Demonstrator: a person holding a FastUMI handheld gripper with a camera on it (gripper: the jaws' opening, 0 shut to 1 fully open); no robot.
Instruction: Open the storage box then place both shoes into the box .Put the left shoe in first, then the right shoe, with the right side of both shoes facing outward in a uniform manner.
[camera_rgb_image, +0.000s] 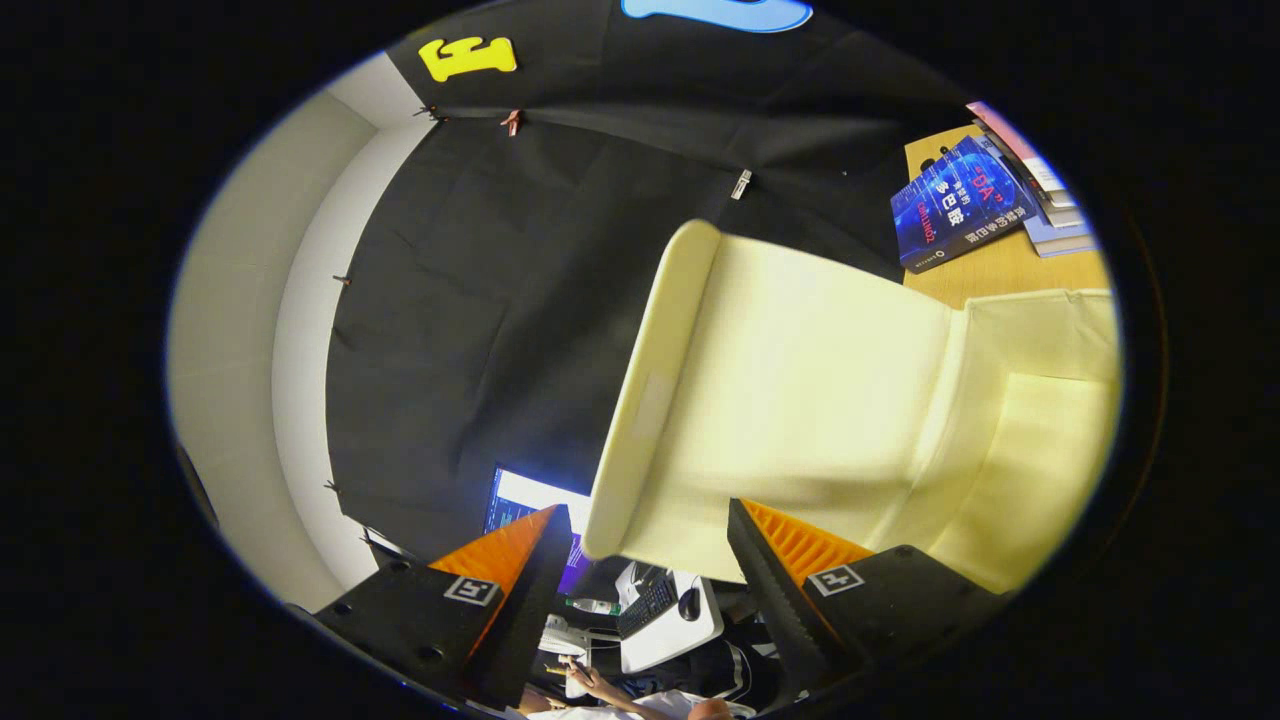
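A: Jaws state?
B: Gripper jaws apart, straddling the edge of the storage box lid; pressing it? Cannot tell.
A: Lid's swung up, box beyond on bench. Follow hinge arc, don't yank.

"DA" on blue book

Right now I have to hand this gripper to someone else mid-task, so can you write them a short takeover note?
Gripper: fingers apart, pressing on nothing; the free edge of the cream lid sits just ahead, between the fingertips.
Storage box: on the wooden table, lid swung up, cream inside exposed. Books lie beyond it.
Done: box looks open or nearly so.
Left: both shoes, left first, then right, right sides facing outward. No shoe is in the exposed part of the box.
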